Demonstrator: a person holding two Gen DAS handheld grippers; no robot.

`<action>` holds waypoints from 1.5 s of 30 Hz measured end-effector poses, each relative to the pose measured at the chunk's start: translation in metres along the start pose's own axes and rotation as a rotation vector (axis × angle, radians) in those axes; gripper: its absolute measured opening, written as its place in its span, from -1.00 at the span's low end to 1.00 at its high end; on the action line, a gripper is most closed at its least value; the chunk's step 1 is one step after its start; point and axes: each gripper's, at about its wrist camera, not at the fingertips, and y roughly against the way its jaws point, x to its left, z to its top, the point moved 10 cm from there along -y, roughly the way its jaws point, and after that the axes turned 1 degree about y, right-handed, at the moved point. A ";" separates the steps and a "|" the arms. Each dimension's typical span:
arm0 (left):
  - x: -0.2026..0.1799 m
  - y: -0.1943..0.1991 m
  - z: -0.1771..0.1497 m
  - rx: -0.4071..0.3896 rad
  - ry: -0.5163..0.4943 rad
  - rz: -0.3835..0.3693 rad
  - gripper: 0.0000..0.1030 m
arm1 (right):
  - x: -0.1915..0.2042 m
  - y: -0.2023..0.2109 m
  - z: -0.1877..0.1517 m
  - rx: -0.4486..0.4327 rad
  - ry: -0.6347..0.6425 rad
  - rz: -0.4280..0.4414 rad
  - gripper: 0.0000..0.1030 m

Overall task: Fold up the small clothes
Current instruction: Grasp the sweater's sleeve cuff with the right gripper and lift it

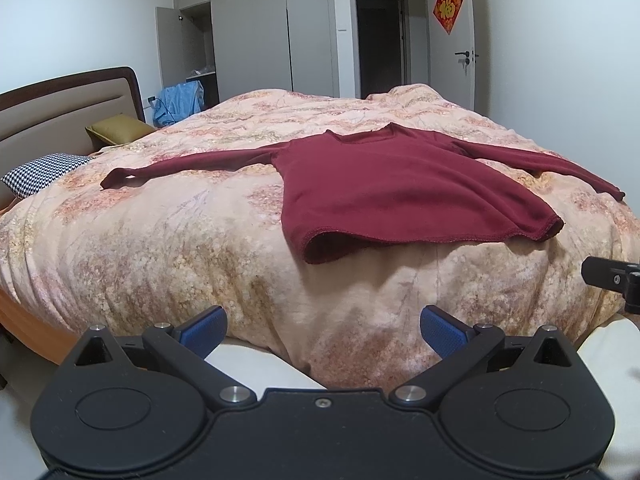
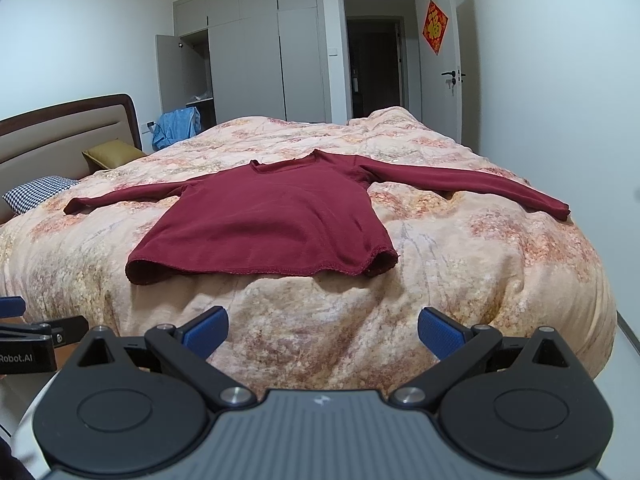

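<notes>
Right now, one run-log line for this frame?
stage: pre-grasp | maroon sweater: flat on floral duvet, sleeves spread | left gripper: open | right gripper: open

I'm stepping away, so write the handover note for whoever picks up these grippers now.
Left gripper: open, empty, short of the bed edge.
Right gripper: open, empty, beside the left one.
Sweater: dark red, lying flat on the quilt, both sleeves spread out, hem nearest the grippers and curling up a little at its corners.
Done: sweater laid out.
Left: all the folding; no fold is made yet.
</notes>
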 end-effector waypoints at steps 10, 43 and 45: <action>-0.007 -0.042 0.066 -0.002 -0.054 0.095 0.99 | -0.011 -0.022 0.029 0.001 0.070 -0.028 1.00; -0.162 -0.339 0.294 0.158 -0.297 -0.075 0.99 | -0.279 -0.230 0.119 0.020 -0.472 -0.289 1.00; -0.170 -0.343 0.319 0.132 -0.361 -0.077 0.99 | -0.307 -0.232 0.118 0.007 -0.559 -0.281 1.00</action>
